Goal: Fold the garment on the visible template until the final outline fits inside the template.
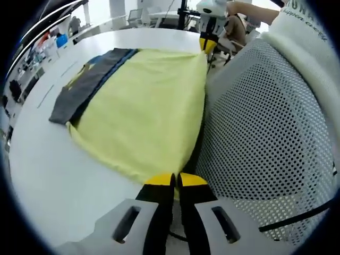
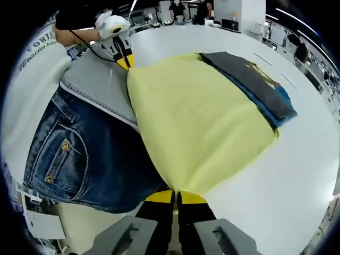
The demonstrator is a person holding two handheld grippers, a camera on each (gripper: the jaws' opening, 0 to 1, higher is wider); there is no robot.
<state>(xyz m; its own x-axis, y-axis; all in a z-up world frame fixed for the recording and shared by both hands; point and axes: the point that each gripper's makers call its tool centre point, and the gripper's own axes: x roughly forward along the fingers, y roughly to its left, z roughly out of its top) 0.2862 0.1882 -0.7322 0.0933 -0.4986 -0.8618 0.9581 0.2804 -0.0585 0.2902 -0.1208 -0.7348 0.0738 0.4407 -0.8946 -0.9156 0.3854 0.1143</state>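
At the bottom of the left gripper view, the left gripper (image 1: 175,180) is clenched on a corner of the yellow garment (image 1: 149,111). The right gripper (image 2: 175,197) pinches another corner at the bottom of its view. The cloth spreads up mid-frame across the white table (image 1: 58,175), with a dark folded garment (image 2: 255,85) lying beyond.

From my feed, a grey perforated chair back (image 1: 265,143) filled the 3 o'clock side, hard against the white desk (image 1: 58,175). Blue jeans (image 2: 85,159) sat at 9 o'clock, and shelves of clutter (image 1: 45,45) stood at 10 o'clock.
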